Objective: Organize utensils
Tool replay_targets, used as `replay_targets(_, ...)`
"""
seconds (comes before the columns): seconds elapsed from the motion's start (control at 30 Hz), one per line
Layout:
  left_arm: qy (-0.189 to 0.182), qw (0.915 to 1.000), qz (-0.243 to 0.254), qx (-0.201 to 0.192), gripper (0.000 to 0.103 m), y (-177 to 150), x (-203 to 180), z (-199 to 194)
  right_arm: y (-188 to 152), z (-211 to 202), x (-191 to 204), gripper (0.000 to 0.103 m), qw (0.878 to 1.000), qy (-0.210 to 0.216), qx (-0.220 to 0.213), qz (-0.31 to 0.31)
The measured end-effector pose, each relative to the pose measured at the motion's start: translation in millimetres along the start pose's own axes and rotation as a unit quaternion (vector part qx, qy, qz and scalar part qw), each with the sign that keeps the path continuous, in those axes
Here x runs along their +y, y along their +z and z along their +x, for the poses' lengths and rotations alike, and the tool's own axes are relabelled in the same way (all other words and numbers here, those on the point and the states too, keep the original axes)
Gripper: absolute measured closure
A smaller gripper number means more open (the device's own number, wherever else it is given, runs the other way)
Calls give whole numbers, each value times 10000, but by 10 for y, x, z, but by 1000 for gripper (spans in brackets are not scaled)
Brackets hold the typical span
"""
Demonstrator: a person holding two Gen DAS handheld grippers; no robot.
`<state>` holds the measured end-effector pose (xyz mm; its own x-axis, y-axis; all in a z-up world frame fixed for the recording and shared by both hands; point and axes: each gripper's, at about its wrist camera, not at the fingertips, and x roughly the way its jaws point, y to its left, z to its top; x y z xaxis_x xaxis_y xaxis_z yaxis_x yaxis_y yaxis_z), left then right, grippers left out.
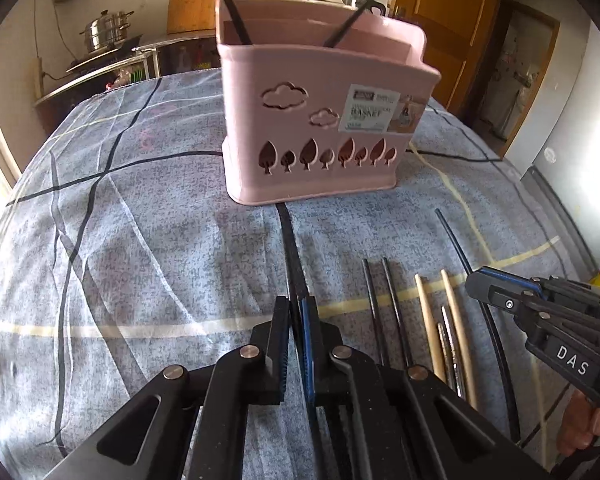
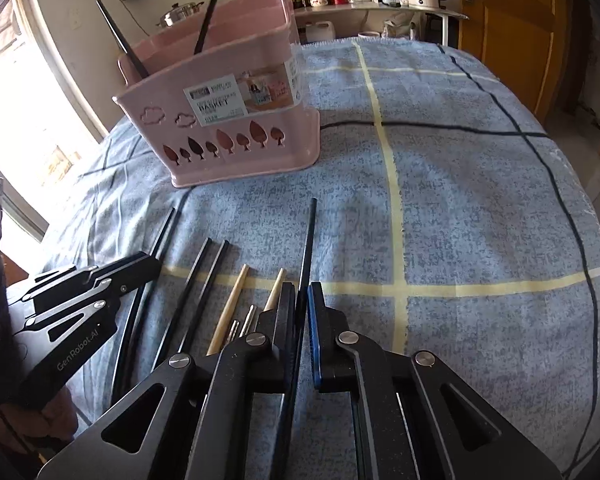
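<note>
Each gripper is closed on one black chopstick lying on the cloth-covered bench [image 2: 480, 208]. The right gripper [image 2: 302, 300] pinches the rightmost black chopstick [image 2: 311, 232], whose shaft runs straight ahead of its pads. The left gripper [image 1: 298, 312] pinches the leftmost black chopstick [image 1: 290, 240] in the same manner, the stick lying along a dark stripe of the cloth. Between the two grippers the remaining utensils lie side by side: two black chopsticks [image 1: 384, 308], two wooden chopsticks [image 1: 440, 320] and a pair of metal ones [image 1: 450, 344]. Beyond both grippers, the pink utensil basket [image 1: 320, 120] stands upright with two black chopsticks already leaning inside. For a clean step, each stick should be lifted level until clear of its neighbours, then tilted tip-down over the compartment holding the matching black sticks. The grip sits near one end, so the long free end may swing; slow rotation is advised. The basket appears light and may slide if struck on the rim.
</note>
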<state>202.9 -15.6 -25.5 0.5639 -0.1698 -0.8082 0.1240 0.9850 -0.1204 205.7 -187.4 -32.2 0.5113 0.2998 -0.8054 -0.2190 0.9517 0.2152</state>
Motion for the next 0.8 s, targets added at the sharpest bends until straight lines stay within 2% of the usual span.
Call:
replay_targets(0.33,-354,9980,-75,-526,98,227,30,-526,82,-489,18,98,9981,314,-524,40)
replay_targets(0.8,-519,9911,50,-1224,98,482,-10,-1227,337,-1026,31,98,9909,560,-1226,-18)
